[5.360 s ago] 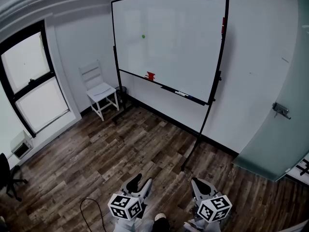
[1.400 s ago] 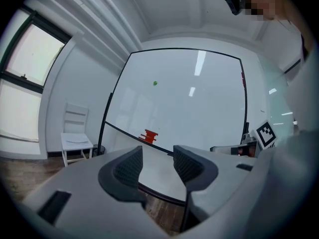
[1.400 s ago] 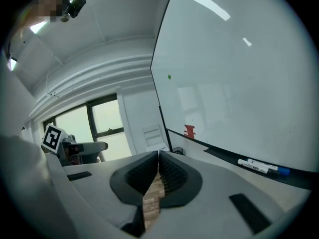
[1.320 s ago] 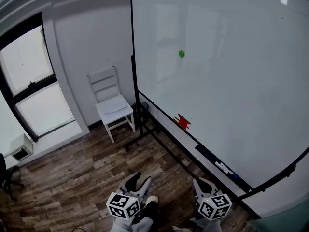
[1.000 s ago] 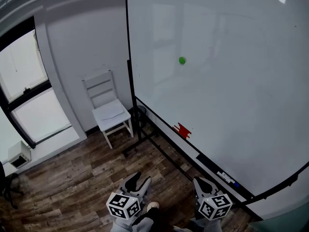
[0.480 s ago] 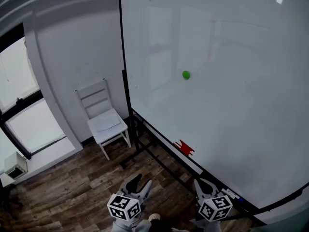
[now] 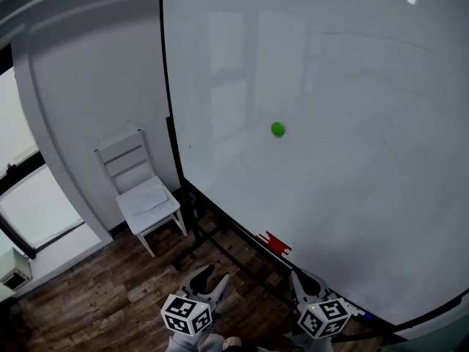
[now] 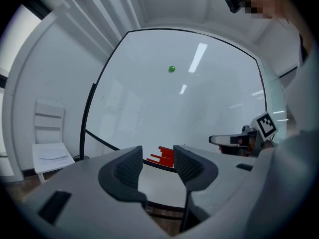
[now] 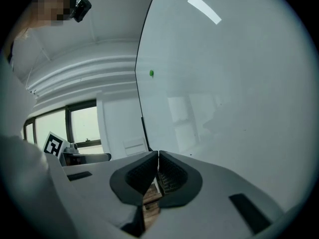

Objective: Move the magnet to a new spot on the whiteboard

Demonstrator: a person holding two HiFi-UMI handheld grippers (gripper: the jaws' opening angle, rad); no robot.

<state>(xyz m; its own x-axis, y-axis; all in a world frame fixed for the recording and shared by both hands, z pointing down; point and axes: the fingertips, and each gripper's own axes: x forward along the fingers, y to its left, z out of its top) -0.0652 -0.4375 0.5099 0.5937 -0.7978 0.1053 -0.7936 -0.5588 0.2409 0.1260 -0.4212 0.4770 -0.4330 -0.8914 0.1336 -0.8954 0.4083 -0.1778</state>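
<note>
A small round green magnet (image 7: 278,129) sticks near the middle of the big whiteboard (image 7: 352,196); it also shows high on the board as the magnet (image 8: 171,69) in the left gripper view and as the magnet (image 9: 151,73) in the right gripper view. My left gripper (image 7: 208,277) is low in the head view, well below the magnet, open and empty; in its own view the left gripper (image 8: 157,168) shows a clear gap. My right gripper (image 7: 303,281) hangs beside it, pads together with nothing between them, as the right gripper (image 9: 158,172) confirms.
A red eraser (image 7: 274,243) lies on the board's tray, with a marker (image 7: 357,312) further right. A white chair (image 7: 139,193) stands left of the board's black frame (image 7: 170,116). A window (image 7: 29,218) is on the left wall. The floor (image 7: 110,306) is dark wood.
The whole view has closed in on the whiteboard: board and magnet look larger, the magnet sits lower in the picture, chair and window slid left. Both grippers keep their places and states.
</note>
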